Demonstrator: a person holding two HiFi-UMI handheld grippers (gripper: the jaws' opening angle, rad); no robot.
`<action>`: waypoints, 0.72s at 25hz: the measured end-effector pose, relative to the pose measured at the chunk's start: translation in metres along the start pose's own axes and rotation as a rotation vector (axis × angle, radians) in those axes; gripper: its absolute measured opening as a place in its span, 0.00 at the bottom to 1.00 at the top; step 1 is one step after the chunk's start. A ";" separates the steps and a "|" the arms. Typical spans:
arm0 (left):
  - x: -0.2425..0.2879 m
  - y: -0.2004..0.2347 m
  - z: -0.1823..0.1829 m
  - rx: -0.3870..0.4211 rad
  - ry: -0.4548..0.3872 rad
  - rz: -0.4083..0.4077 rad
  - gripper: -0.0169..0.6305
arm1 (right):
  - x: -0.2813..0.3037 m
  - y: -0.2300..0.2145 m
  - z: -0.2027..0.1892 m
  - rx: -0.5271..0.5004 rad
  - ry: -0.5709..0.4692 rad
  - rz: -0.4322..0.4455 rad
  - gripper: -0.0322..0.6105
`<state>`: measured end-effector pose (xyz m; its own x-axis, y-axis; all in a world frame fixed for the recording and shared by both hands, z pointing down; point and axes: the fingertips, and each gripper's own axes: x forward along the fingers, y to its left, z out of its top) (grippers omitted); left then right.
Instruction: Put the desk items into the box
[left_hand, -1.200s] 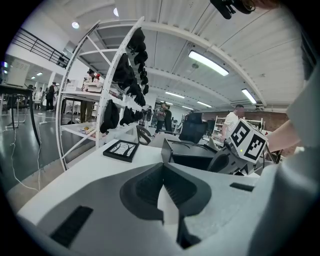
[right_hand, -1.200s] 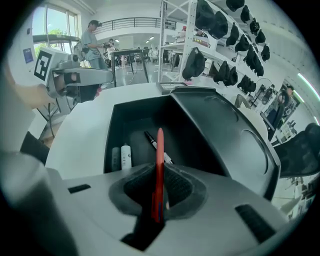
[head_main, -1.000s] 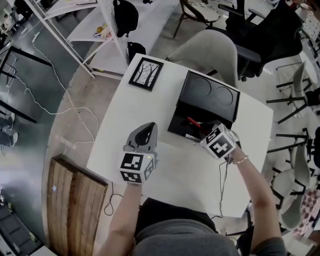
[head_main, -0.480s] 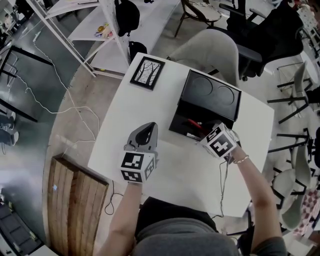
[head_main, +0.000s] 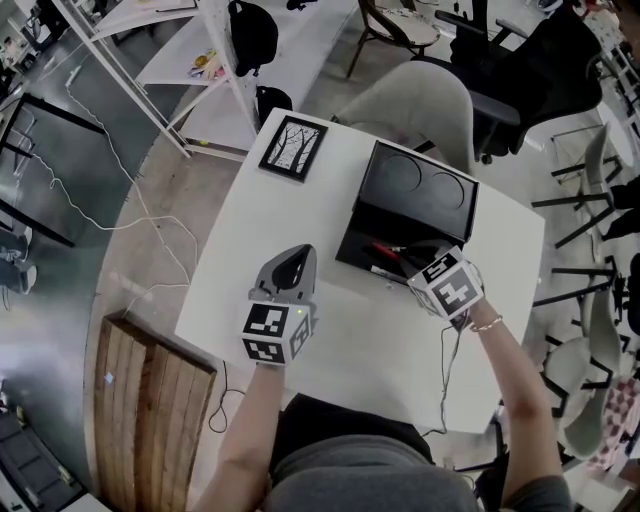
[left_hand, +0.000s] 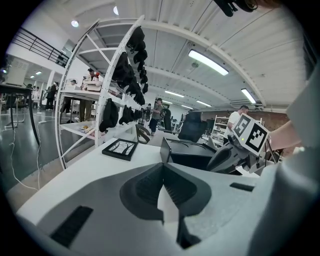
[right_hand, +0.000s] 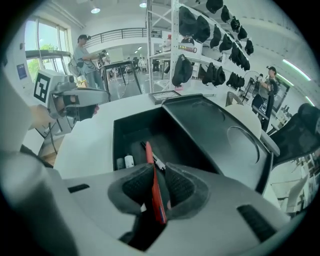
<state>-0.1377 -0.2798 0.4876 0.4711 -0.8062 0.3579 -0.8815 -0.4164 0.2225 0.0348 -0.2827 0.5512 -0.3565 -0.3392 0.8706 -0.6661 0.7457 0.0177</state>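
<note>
The black box (head_main: 352, 246) sits open on the white desk (head_main: 260, 250), its lid (head_main: 420, 185) folded back. My right gripper (head_main: 408, 264) is at the box's near edge. In the right gripper view the box (right_hand: 131, 131) lies just ahead. A thin red item (right_hand: 154, 185) stands between the jaws of my right gripper (right_hand: 159, 176); it leans on the left pad, with a gap to the right pad. Its far end reaches into the box. My left gripper (head_main: 291, 266) rests on the desk to the left, shut and empty (left_hand: 162, 167).
A framed black-and-white picture (head_main: 292, 148) lies at the desk's far left corner (left_hand: 119, 148). Pens and small white-capped items (right_hand: 129, 161) lie inside the box. A grey chair (head_main: 420, 100) stands behind the desk, and a wooden panel (head_main: 150, 390) lies on the floor at the left.
My right gripper has drawn back slightly toward the near right, away from the box. The left gripper has not moved.
</note>
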 end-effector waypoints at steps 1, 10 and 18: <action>0.000 -0.001 0.001 0.002 -0.001 -0.002 0.03 | -0.003 0.000 0.002 0.009 -0.015 -0.003 0.17; 0.000 -0.011 0.007 0.024 -0.012 -0.016 0.04 | -0.035 -0.005 0.024 0.076 -0.153 -0.049 0.10; -0.004 -0.021 0.013 0.047 -0.018 -0.022 0.03 | -0.068 0.000 0.039 0.125 -0.280 -0.053 0.08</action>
<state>-0.1216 -0.2737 0.4697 0.4898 -0.8041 0.3370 -0.8718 -0.4527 0.1870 0.0335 -0.2826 0.4724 -0.4738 -0.5334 0.7007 -0.7580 0.6520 -0.0163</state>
